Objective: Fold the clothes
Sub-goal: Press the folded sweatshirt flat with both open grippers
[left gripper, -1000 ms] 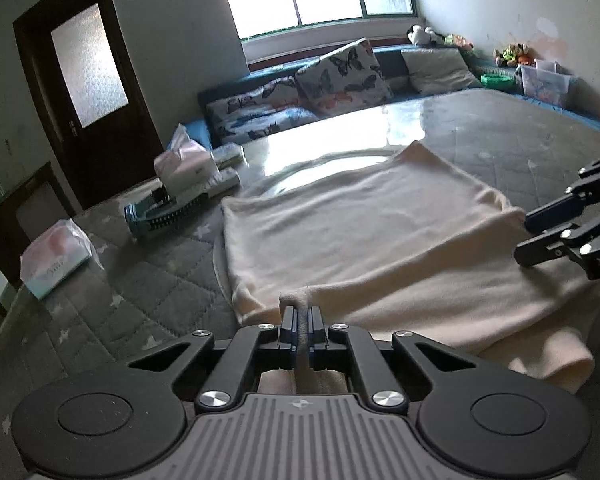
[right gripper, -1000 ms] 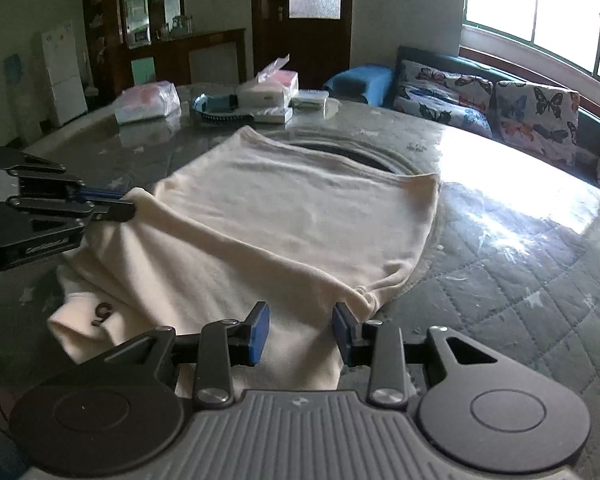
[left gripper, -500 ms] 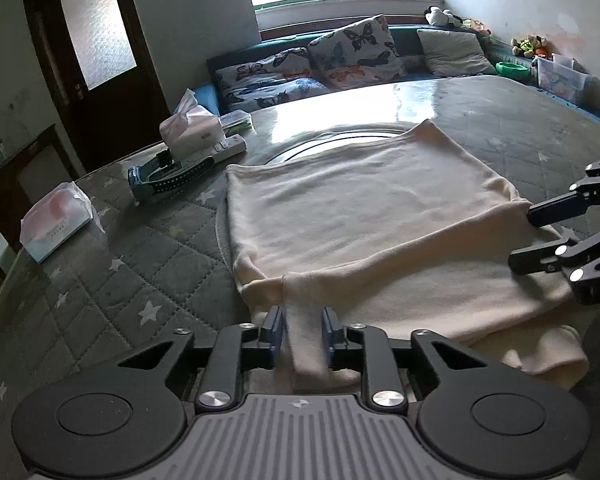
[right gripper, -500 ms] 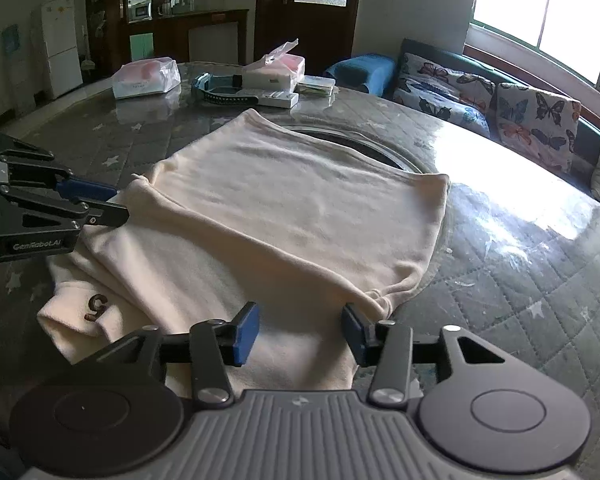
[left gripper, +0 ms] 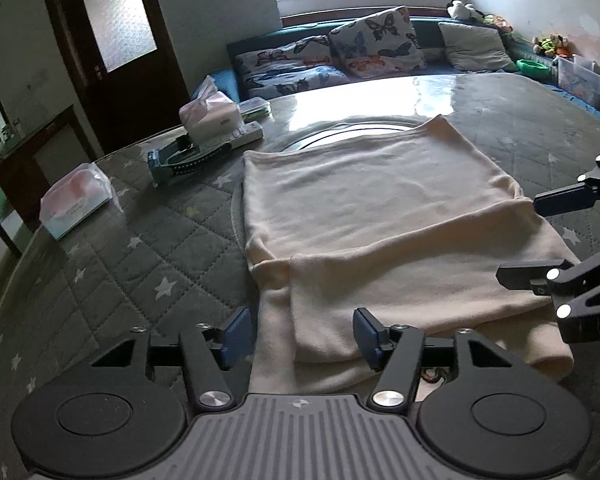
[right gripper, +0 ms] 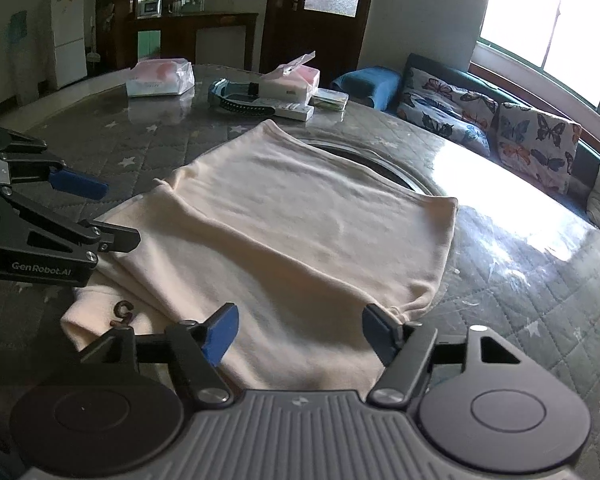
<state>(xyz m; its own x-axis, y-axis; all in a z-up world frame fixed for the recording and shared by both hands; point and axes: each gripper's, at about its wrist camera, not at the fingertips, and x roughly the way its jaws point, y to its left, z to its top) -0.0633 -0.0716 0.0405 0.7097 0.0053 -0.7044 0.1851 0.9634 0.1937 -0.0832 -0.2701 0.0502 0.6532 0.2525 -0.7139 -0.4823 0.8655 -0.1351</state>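
Cream garment [left gripper: 380, 216] flat, both grippers spread wide, empty

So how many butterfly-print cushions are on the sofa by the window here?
2. One butterfly cushion lies low at the sofa's door end, the other butterfly cushion leans upright beside it toward the window. A plain grey pillow follows; more could be out of frame.

One cream garment [left gripper: 364, 216] on one quilted table [left gripper: 112, 264]. Two grippers: left [left gripper: 304, 334], right [right gripper: 308, 330]. Two tissue packs: one open [left gripper: 208, 114], one wrapped [left gripper: 76, 200]. One dark blue basket [left gripper: 180, 158]. One white remote [left gripper: 248, 134]. Two butterfly cushions: [left gripper: 376, 42], [left gripper: 288, 66]. One plain grey cushion [left gripper: 474, 46]. One white fridge [right gripper: 69, 34]. One glass-paned door [left gripper: 116, 24]
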